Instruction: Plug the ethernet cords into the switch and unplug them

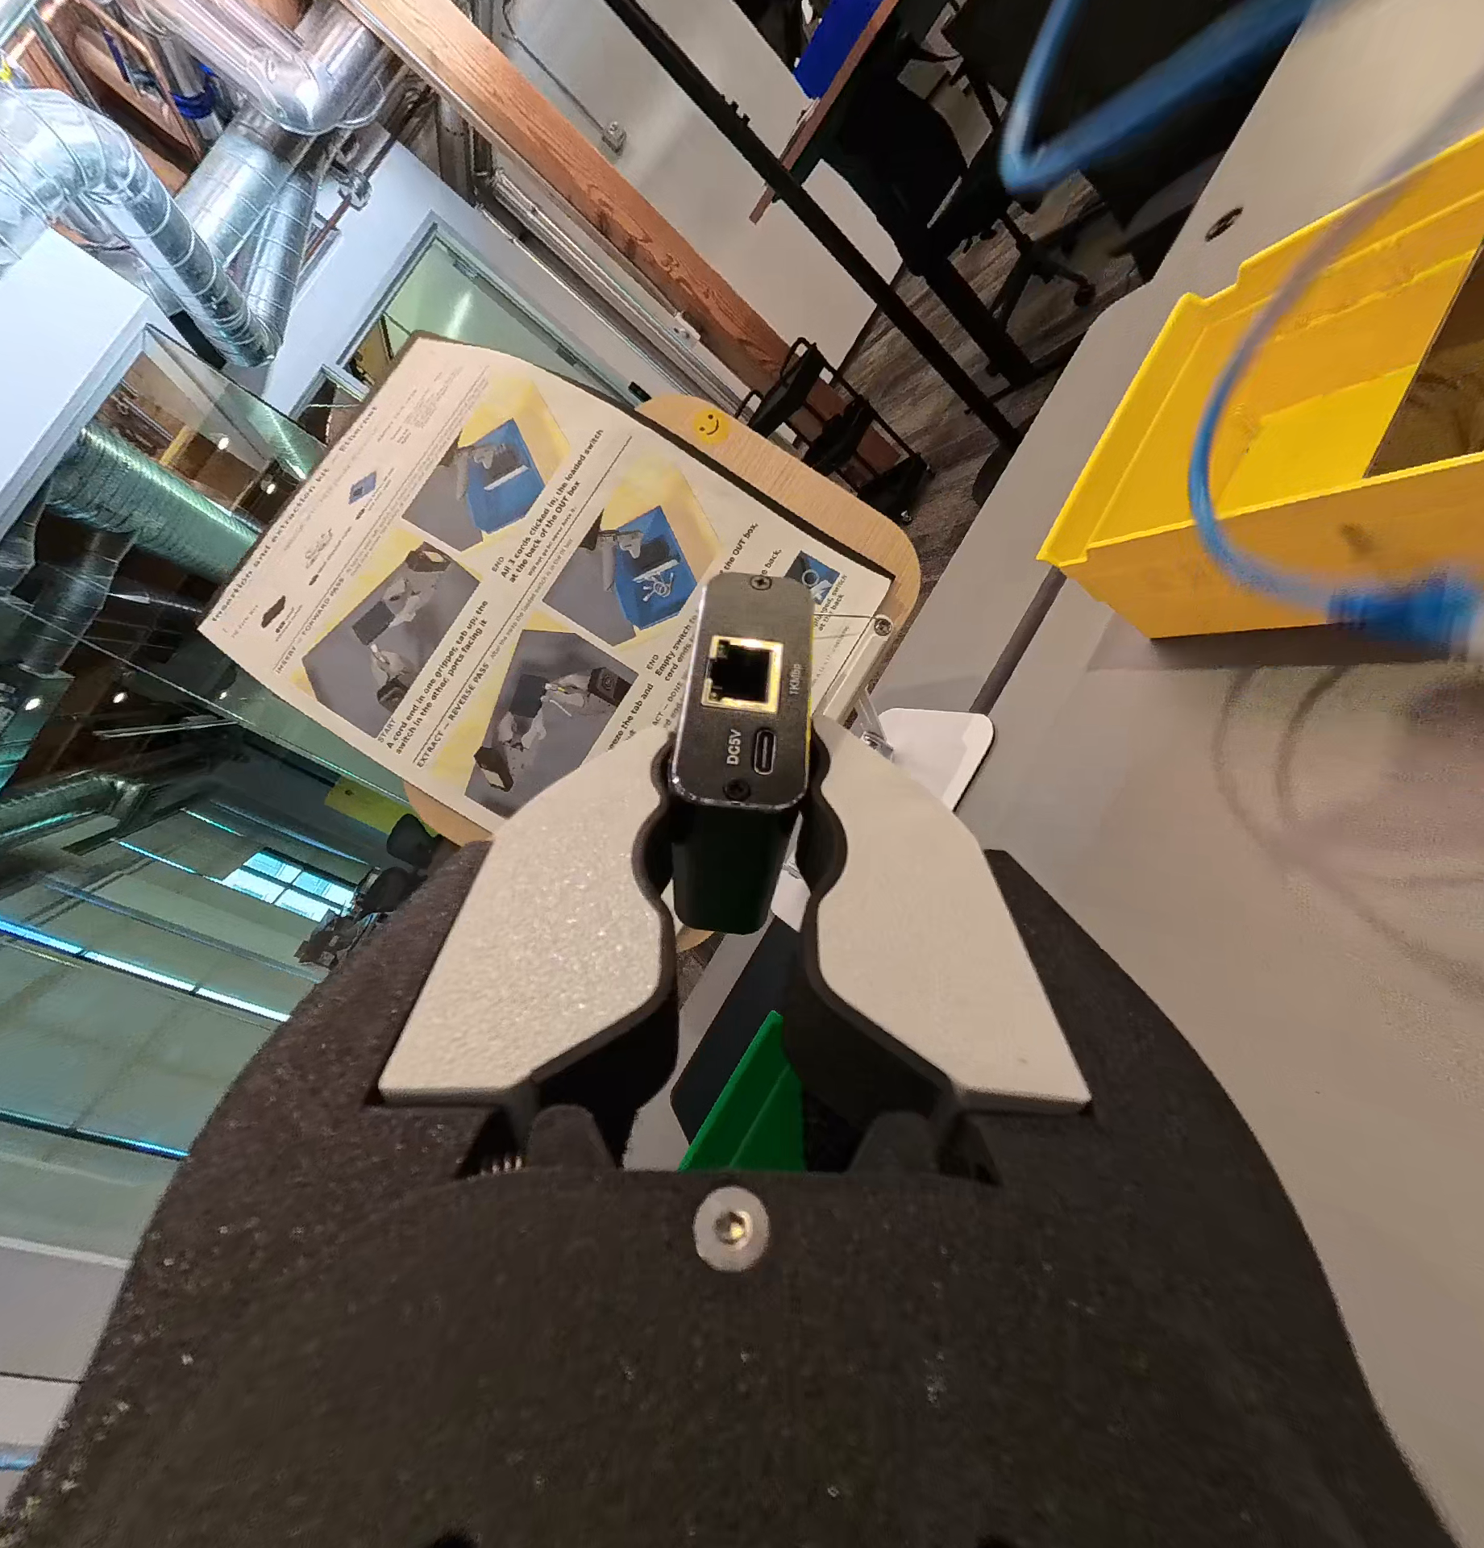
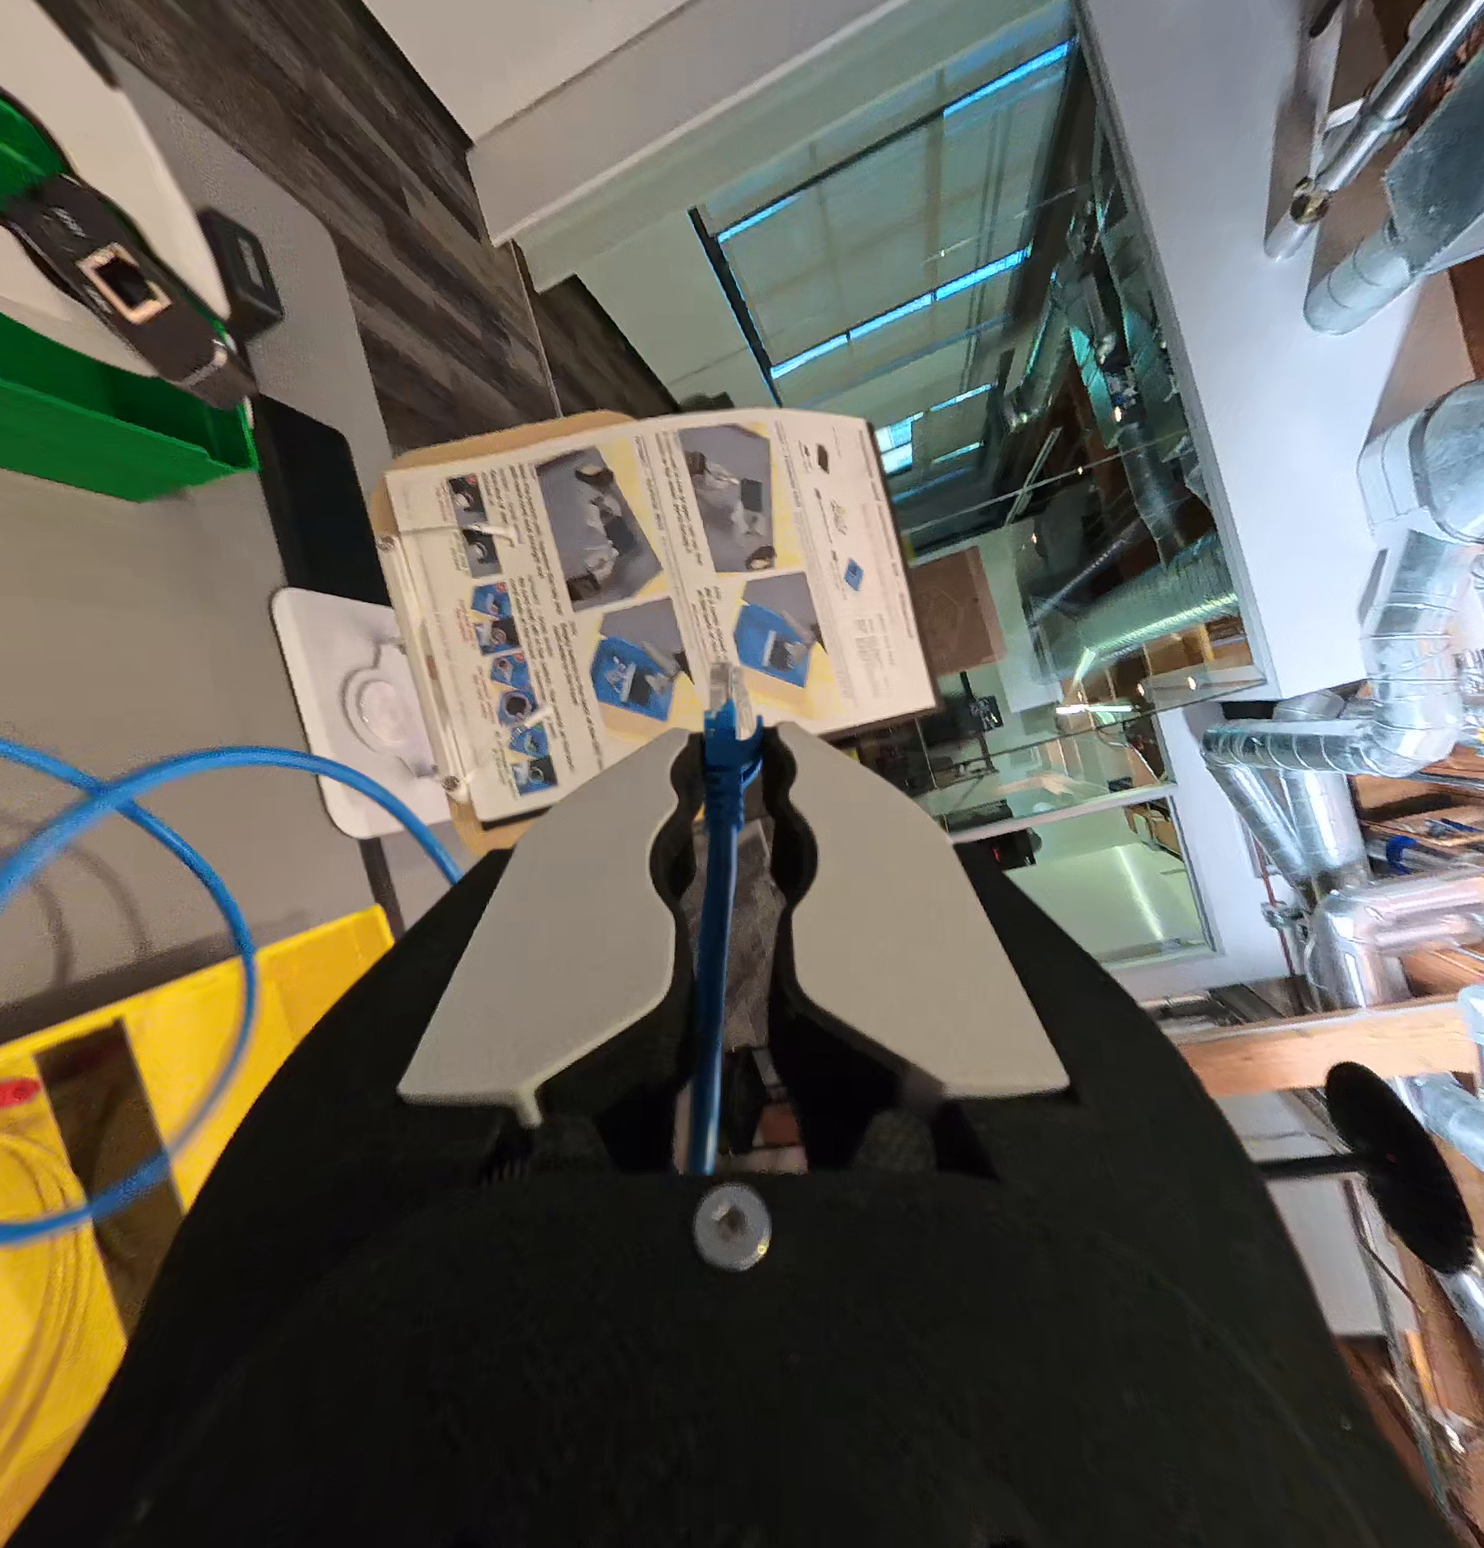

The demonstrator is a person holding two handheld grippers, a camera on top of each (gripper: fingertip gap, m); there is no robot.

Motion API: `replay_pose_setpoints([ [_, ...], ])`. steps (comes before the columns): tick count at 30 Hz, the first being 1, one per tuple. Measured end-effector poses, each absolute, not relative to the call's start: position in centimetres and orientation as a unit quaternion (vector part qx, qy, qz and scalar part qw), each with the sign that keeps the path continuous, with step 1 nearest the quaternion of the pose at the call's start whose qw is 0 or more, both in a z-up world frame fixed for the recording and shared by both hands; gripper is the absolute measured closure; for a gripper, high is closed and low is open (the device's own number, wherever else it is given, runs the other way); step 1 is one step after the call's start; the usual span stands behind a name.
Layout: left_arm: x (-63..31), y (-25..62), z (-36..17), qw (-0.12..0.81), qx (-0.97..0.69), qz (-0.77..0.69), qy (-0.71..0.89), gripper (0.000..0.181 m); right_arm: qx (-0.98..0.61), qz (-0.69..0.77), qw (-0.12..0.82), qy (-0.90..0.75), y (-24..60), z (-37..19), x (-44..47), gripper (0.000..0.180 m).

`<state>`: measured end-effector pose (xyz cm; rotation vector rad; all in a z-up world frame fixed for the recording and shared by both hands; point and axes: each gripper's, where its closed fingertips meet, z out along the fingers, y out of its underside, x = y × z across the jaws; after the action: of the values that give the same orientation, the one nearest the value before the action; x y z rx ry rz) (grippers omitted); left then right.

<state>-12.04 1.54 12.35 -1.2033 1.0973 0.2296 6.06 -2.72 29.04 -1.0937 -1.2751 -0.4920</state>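
My left gripper (image 1: 738, 775) is shut on a small black switch (image 1: 742, 695), held in the air with its empty ethernet port facing the camera. The switch also shows at the upper left of the right wrist view (image 2: 139, 293). My right gripper (image 2: 731, 737) is shut on a blue ethernet cord (image 2: 721, 879) just behind its clear plug (image 2: 726, 683), which sticks out past the fingertips. The same plug end shows blurred at the right edge of the left wrist view (image 1: 1425, 616). Plug and switch are apart. The cord's slack loops over the yellow bin.
A yellow bin (image 1: 1274, 503) sits on the grey table (image 1: 1224, 1005) and holds a pale coiled cord (image 2: 18, 1215). A green bin (image 2: 93, 427) lies at the left. An instruction sheet on a wooden stand (image 1: 554, 586) rises behind, with a white base (image 2: 345, 695).
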Motion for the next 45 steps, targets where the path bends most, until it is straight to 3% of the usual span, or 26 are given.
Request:
replay_pose_setpoints([
  [5, -11.7, 1.4, 12.3, 0.68, -0.532, 0.114, 0.49, 0.156, -0.527, -0.252, 0.597, -0.55, -1.5, 29.2, 9.4, 0.165],
  [15, -11.2, 2.3, 10.7, 0.647, -0.558, 0.162, 0.494, 0.156, -0.638, -0.242, 0.489, -0.543, 1.5, 15.4, 16.3, 0.164],
  [25, -10.2, 2.1, 9.7, 0.631, -0.556, 0.167, 0.514, 0.156, -0.63, -0.218, 0.498, -0.555, 0.5, 15.1, 14.5, 0.165],
  [33, -10.0, 1.4, 10.1, 0.636, -0.552, 0.157, 0.516, 0.156, -0.697, -0.12, 0.423, -0.567, -0.5, 0.4, 15.7, 0.164],
  [38, -9.8, 1.2, 10.0, 0.634, -0.551, 0.154, 0.52, 0.156, -0.751, -0.047, 0.368, -0.546, -2.4, -6.0, 15.0, 0.161],
  [42, -9.4, 1.0, 9.7, 0.629, -0.55, 0.155, 0.528, 0.156, -0.789, 0.074, 0.348, -0.501, -3.9, -5.7, 13.3, 0.138],
  [45, -9.2, 1.0, 9.4, 0.623, -0.55, 0.156, 0.533, 0.156, -0.775, 0.123, 0.389, -0.483, -4.2, -1.8, 12.7, 0.133],
])
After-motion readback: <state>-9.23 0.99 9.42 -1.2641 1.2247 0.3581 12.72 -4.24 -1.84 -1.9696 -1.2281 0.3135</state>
